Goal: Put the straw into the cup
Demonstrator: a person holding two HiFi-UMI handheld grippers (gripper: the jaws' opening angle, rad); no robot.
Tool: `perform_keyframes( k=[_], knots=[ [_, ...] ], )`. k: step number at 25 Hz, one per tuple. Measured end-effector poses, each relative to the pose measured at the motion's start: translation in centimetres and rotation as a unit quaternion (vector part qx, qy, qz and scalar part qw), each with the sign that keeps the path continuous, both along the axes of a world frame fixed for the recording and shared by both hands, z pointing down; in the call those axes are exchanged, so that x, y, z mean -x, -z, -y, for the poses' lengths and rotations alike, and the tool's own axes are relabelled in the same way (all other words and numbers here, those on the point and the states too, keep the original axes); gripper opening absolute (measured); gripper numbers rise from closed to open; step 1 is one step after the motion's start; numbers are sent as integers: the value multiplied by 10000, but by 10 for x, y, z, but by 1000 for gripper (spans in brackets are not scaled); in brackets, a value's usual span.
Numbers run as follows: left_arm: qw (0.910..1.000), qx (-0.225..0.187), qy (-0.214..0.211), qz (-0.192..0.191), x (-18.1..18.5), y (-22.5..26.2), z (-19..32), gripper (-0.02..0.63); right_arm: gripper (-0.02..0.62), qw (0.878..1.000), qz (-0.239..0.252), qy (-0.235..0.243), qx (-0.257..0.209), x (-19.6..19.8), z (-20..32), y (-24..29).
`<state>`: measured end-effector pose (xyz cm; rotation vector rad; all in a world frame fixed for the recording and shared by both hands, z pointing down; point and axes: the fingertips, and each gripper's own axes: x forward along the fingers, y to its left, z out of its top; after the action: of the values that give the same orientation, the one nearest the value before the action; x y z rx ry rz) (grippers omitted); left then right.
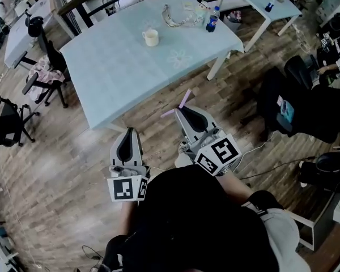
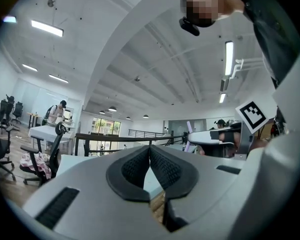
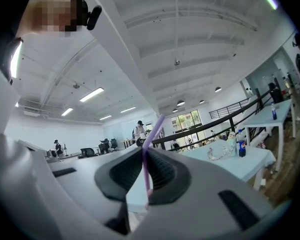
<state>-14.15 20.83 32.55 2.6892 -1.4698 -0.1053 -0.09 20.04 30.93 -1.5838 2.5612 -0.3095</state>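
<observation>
L claw (image 1: 128,131) is kept shut, nothing between jaws. On tabletop (image 1: 113,72), cup (image 1: 151,37) is seen at approx. 12 o'clock from both claws, well apart. Purple straw (image 1: 185,98) is pinched in R claw (image 1: 179,110), end pointed to 1 o'clock.

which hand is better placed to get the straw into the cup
Right. The right tongs are shut on the straw, so they can carry it to the cup on the table ahead. The left tongs are shut and empty.
</observation>
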Motion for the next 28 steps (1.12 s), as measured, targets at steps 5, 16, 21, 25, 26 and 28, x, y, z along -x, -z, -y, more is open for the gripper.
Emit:
perform_keyframes(
  k=[5,16,21,25,26,28],
  knots=[
    [9997,52,247,-50,-37,0,26,15,37,9999,36,145,-35,-38,26,4],
    [9992,89,391,-16,-106,-5,59,15,37,9996,219,150,-7,-115,54,0],
    [9995,65,305,-25,-126,-5,66,15,37,9998,181,-9,-93,-139,51,4],
    [9998,58,210,-20,-141,-6,76,15,37,9997,179,-137,-76,-156,53,2],
    [9998,57,202,-34,-143,-6,80,15,37,9997,160,-156,-64,-158,55,2],
    [9998,55,179,-58,-144,-6,89,15,37,9997,126,-198,-44,-160,61,1]
  ],
)
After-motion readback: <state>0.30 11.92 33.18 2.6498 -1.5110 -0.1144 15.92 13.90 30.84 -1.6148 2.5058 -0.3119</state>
